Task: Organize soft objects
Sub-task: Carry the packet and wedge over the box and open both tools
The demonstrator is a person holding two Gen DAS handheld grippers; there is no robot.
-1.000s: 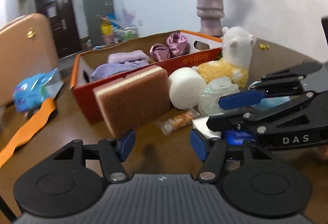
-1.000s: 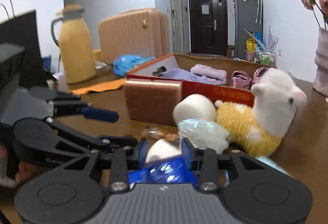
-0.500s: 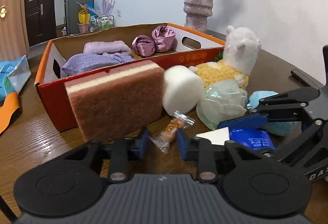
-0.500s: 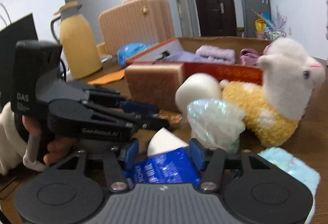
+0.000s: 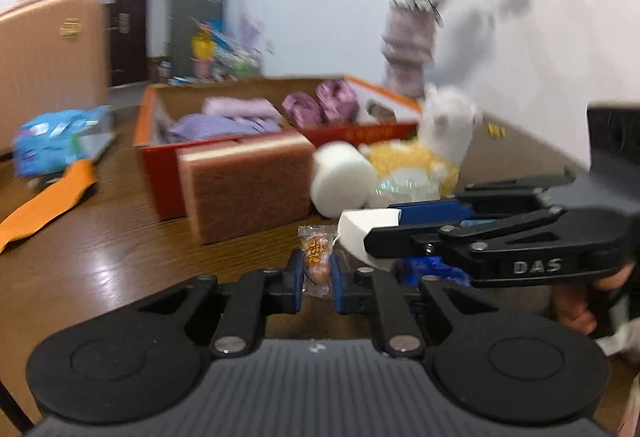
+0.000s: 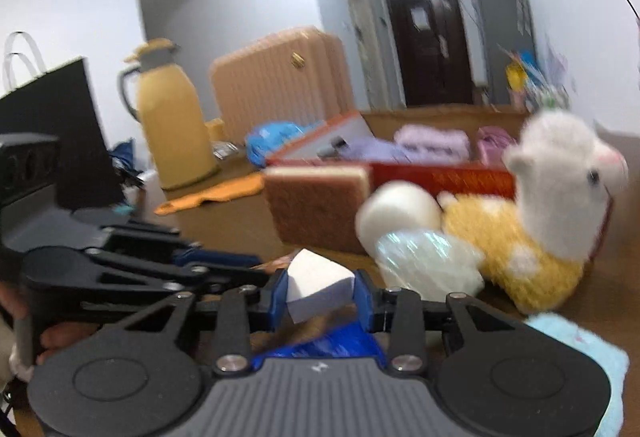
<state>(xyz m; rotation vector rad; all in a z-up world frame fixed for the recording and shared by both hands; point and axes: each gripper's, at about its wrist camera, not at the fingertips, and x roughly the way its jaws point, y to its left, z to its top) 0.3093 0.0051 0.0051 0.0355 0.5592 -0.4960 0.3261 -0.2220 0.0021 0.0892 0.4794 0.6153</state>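
Your brown wooden surface (image 5: pixel 100 257) is crowded: the red cardboard box (image 5: pixel 160 161) sits at the back with lilac folded cloths (image 5: pixel 236 109) and purple satin bows (image 5: pixel 320 105) inside it. Leaning against its front wall is the big brown sponge (image 5: pixel 248 185), upright on its edge. Right of that lies the plush alpaca (image 6: pixel 540 205), white head up, yellow body on the surface, with the white foam cylinder (image 6: pixel 400 213) touching its near side and a crinkly clear bag (image 6: pixel 428 261) just in front of both. A pale blue fluffy cloth (image 6: pixel 580 349) lies at your right edge.

Now your right gripper (image 6: pixel 320 293): the fingers (image 6: pixel 362 297) are closing, and the white wedge sponge (image 6: pixel 316 281) is between them with both pads against its sides, above a blue packet (image 6: pixel 320 345).

Your left gripper (image 5: pixel 316 277) is clenched on the small wrapped candy (image 5: pixel 316 257), wrapper sticking up between the blue pads, just beside the right gripper's tips.

Whether the candy is off the surface, you can't tell from here
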